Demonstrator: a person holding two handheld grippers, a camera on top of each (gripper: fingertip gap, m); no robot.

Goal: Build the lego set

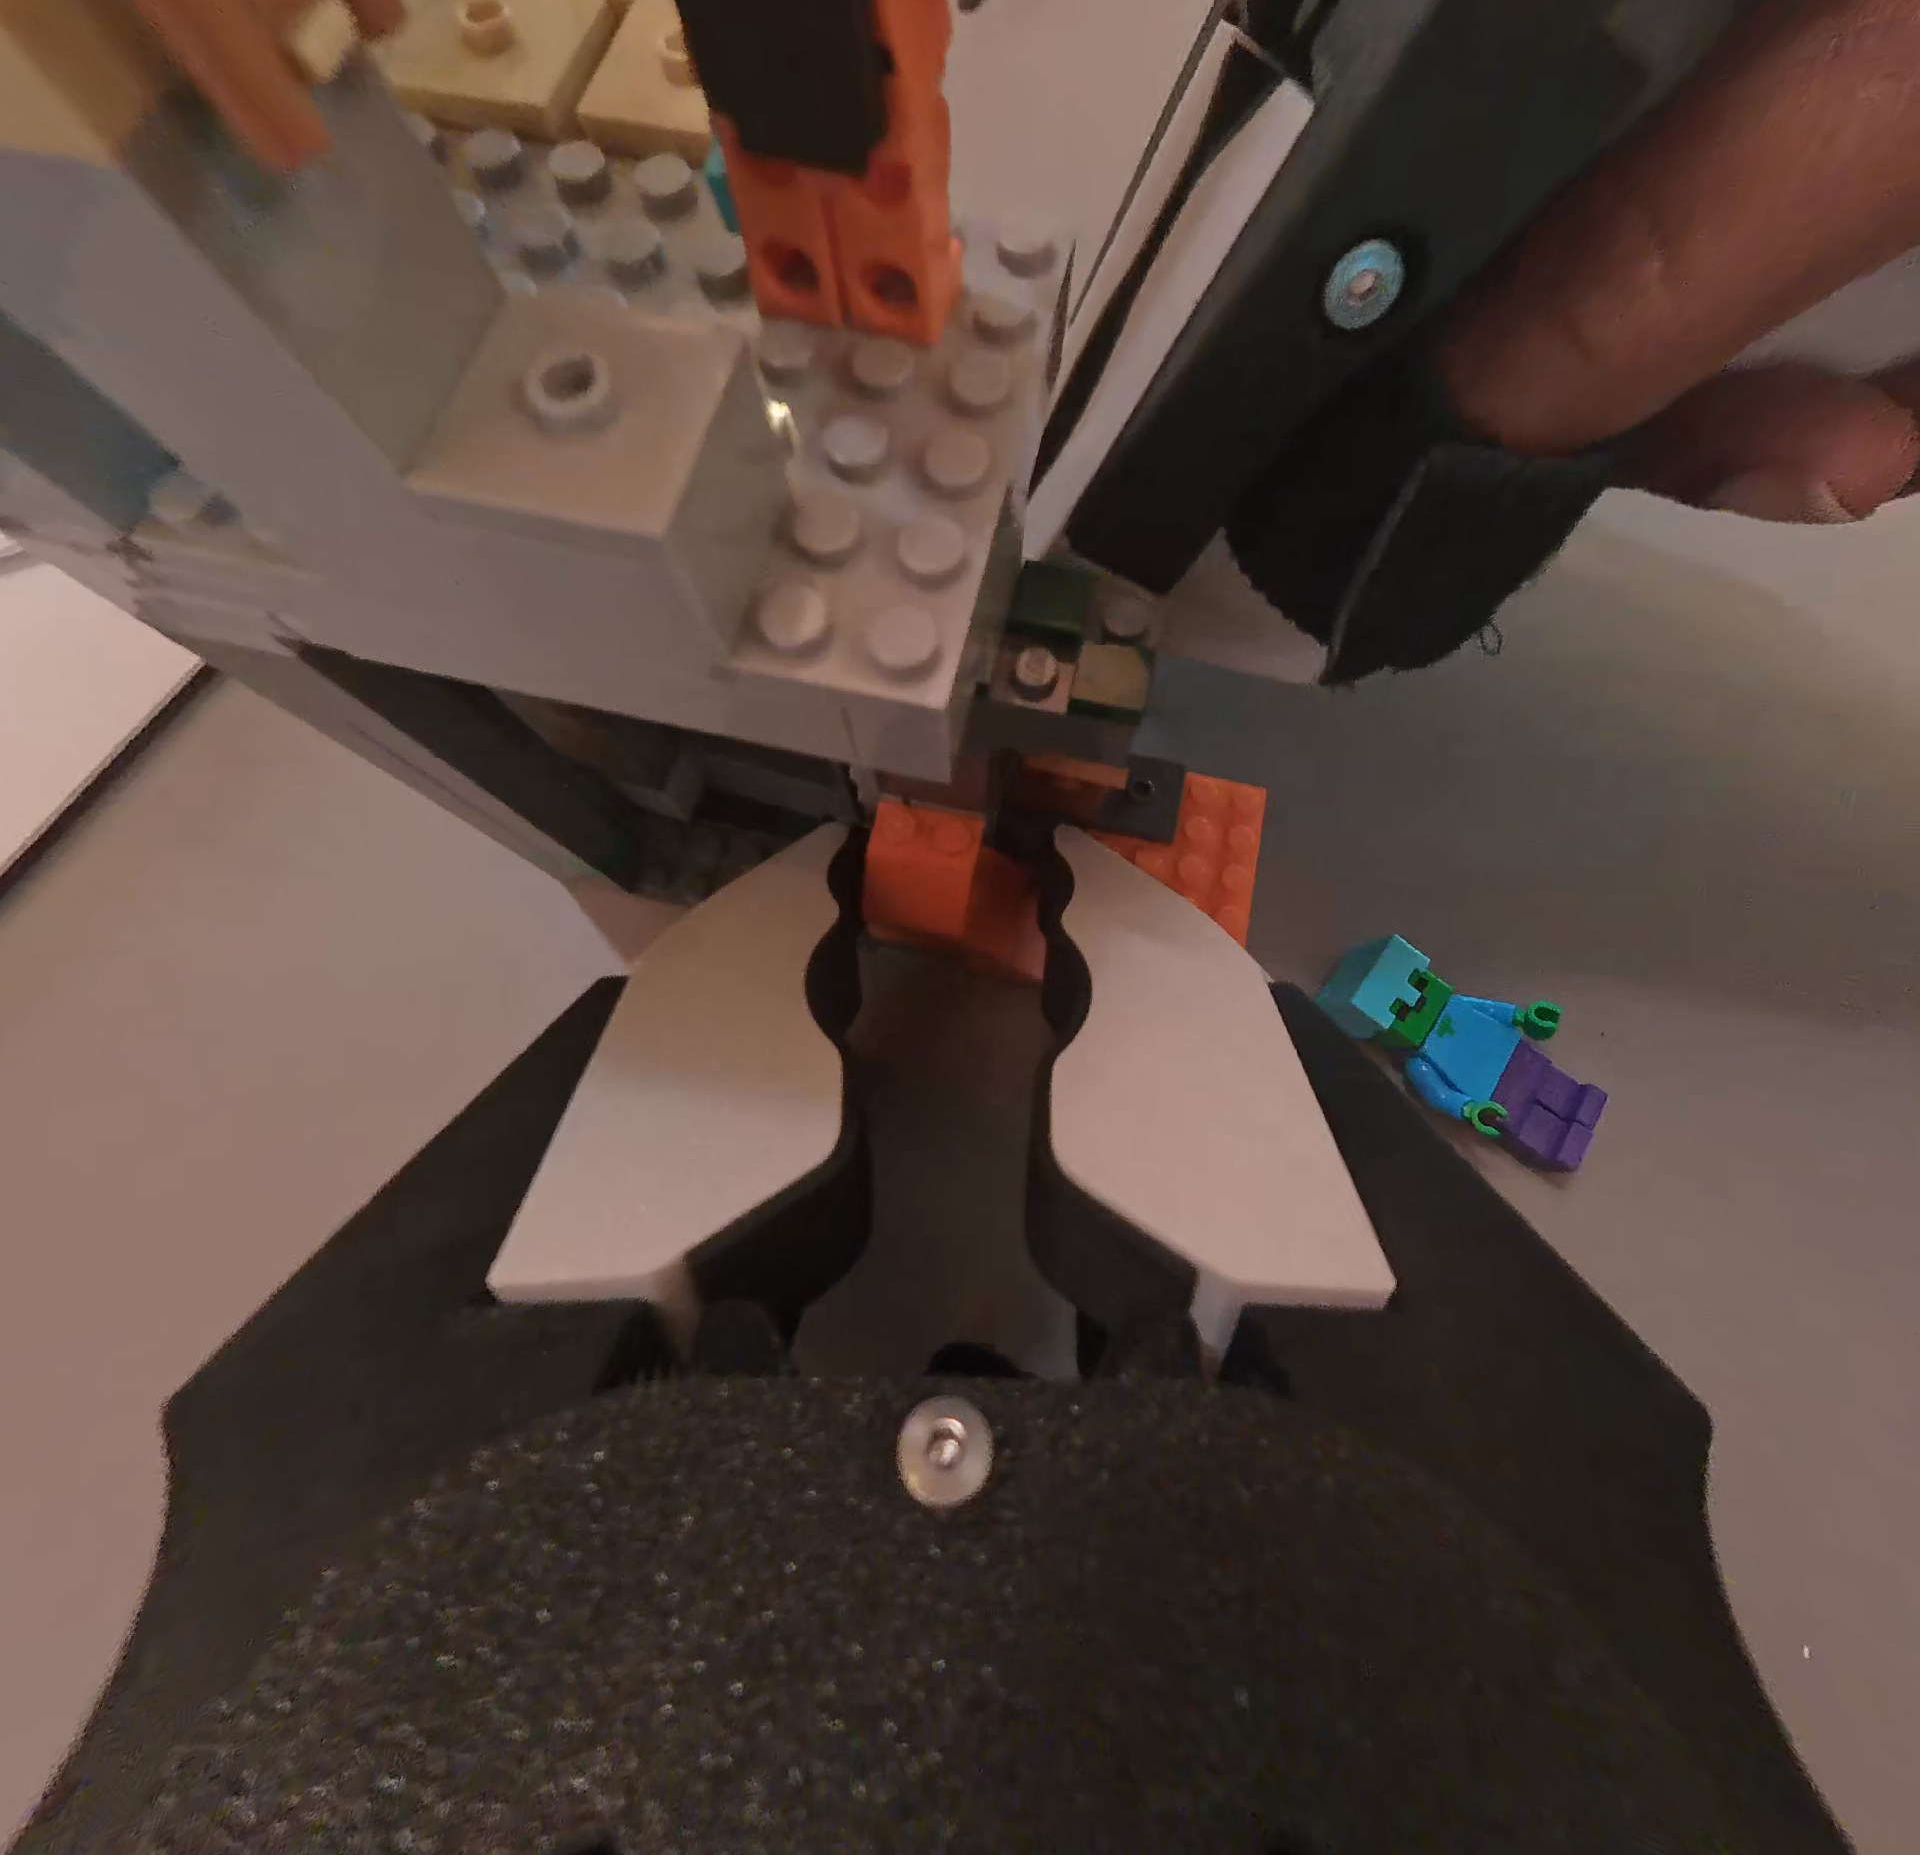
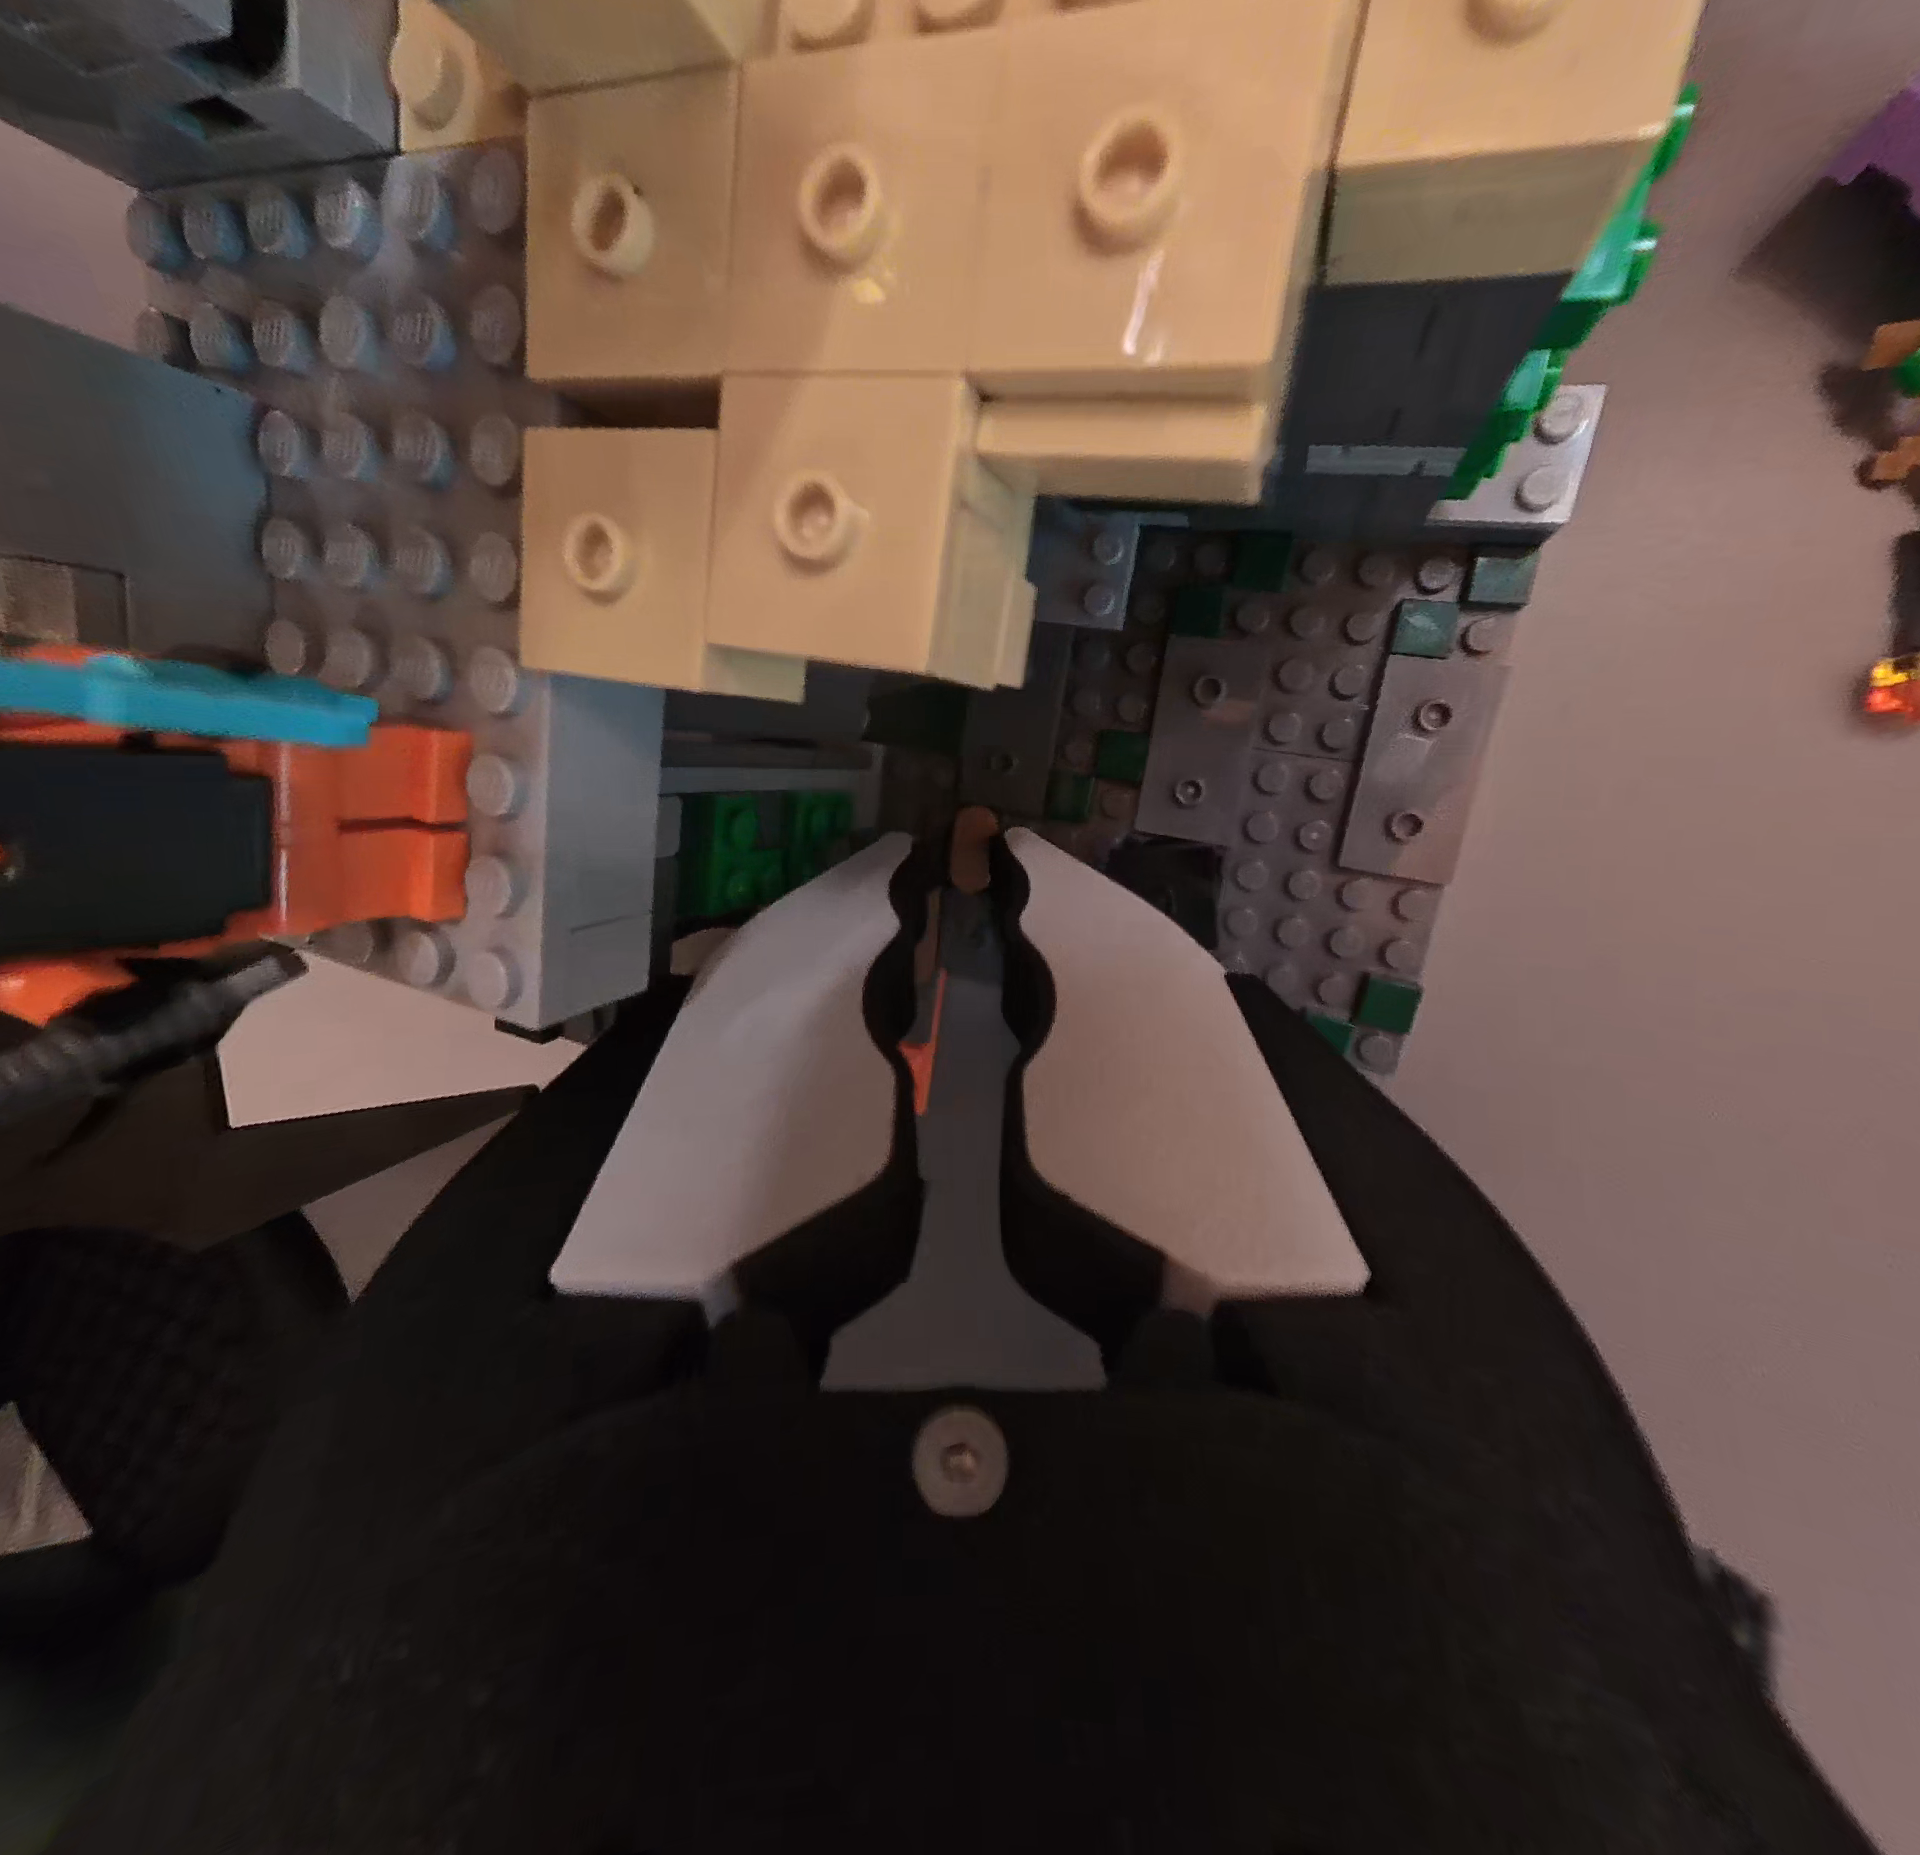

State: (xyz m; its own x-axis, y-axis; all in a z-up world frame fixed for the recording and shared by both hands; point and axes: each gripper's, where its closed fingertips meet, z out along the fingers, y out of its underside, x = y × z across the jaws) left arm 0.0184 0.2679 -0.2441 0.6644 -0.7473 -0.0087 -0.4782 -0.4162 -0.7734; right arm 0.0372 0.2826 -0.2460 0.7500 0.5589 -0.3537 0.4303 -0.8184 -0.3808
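The grey and tan lego build (image 1: 582, 496) fills the upper left wrist view. My left gripper (image 1: 951, 875) is shut on an orange brick (image 1: 925, 886) at the build's lower front edge. An orange-legged figure (image 1: 852, 247) stands on the grey studded plate (image 1: 883, 517). My right gripper (image 2: 961, 855) is shut on a small brown piece (image 2: 974, 849) down among the dark grey and green bricks, under the tan blocks (image 2: 852, 247). The right gripper's body (image 1: 1299, 299) comes in from the upper right of the left wrist view, with a hand on it.
A blue and purple zombie minifigure (image 1: 1455, 1057) lies on the grey table right of the left gripper. The orange figure (image 2: 395, 829) with a cyan sword (image 2: 208, 704) shows at the right view's left edge. Small loose models (image 2: 1891, 517) sit far right. Less than 4 cm separates the two grippers' tips.
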